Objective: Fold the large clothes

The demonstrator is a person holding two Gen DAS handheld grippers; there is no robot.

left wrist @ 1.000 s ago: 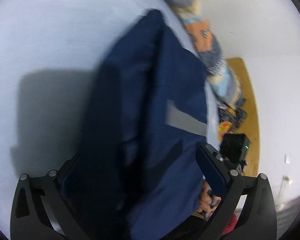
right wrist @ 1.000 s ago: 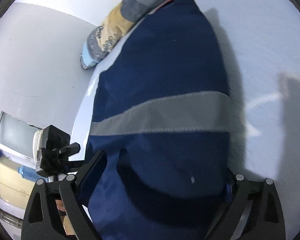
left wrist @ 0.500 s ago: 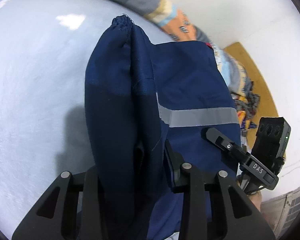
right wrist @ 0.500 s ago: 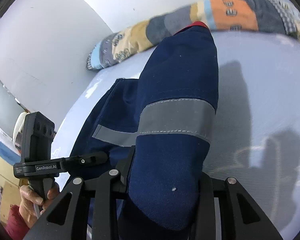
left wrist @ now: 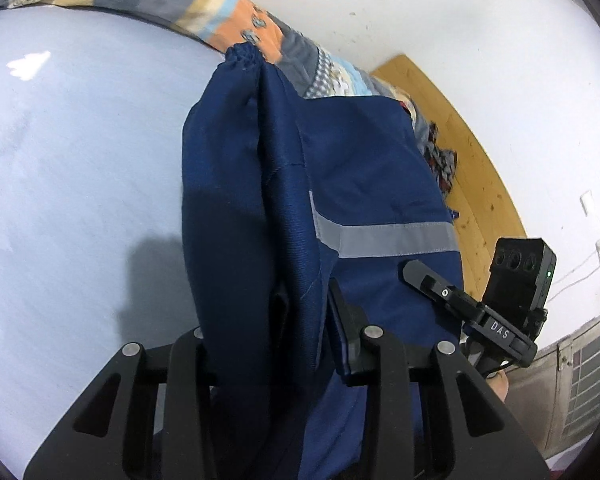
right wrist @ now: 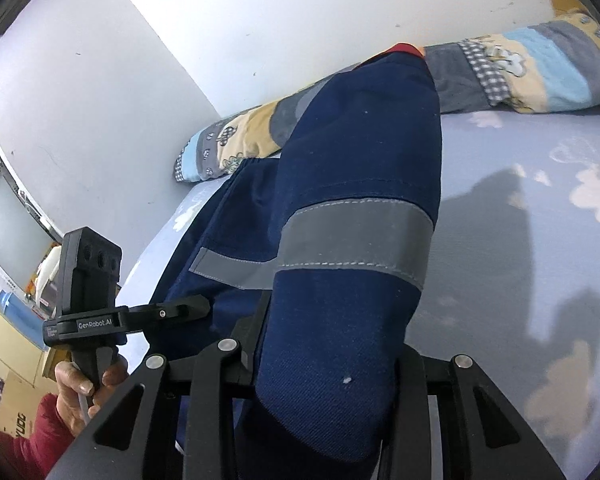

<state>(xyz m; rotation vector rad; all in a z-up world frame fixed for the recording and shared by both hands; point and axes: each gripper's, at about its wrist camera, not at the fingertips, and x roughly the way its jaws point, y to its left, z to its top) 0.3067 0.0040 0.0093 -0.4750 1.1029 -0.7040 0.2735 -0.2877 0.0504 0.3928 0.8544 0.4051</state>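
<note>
A navy blue work garment [left wrist: 352, 160] with a grey reflective strip [left wrist: 388, 238] hangs lifted above the pale blue bed sheet [left wrist: 80, 160]. My left gripper [left wrist: 306, 320] is shut on a bunched fold of it, and the cloth drapes over the fingers. In the right wrist view the same garment [right wrist: 360, 140] and its strip [right wrist: 352, 236] fill the middle, with my right gripper [right wrist: 328, 344] shut on a thick fold. Each gripper shows in the other's view, the right gripper [left wrist: 440, 284] beside the strip and the left gripper [right wrist: 172, 312] at the cloth's left edge. The pads are hidden by fabric.
A rolled patchwork quilt [left wrist: 160, 0] lies along the white wall at the far side of the bed [right wrist: 540, 68]. A wooden board [left wrist: 472, 168] stands at the bed's right end. A hand [right wrist: 76, 384] in a red sleeve holds the left gripper's handle. The cloud-patterned sheet [right wrist: 540, 280] spreads to the right.
Both grippers went from wide open around the cloth to shut on it. Both then rose, lifting the garment off the bed so it hangs longer.
</note>
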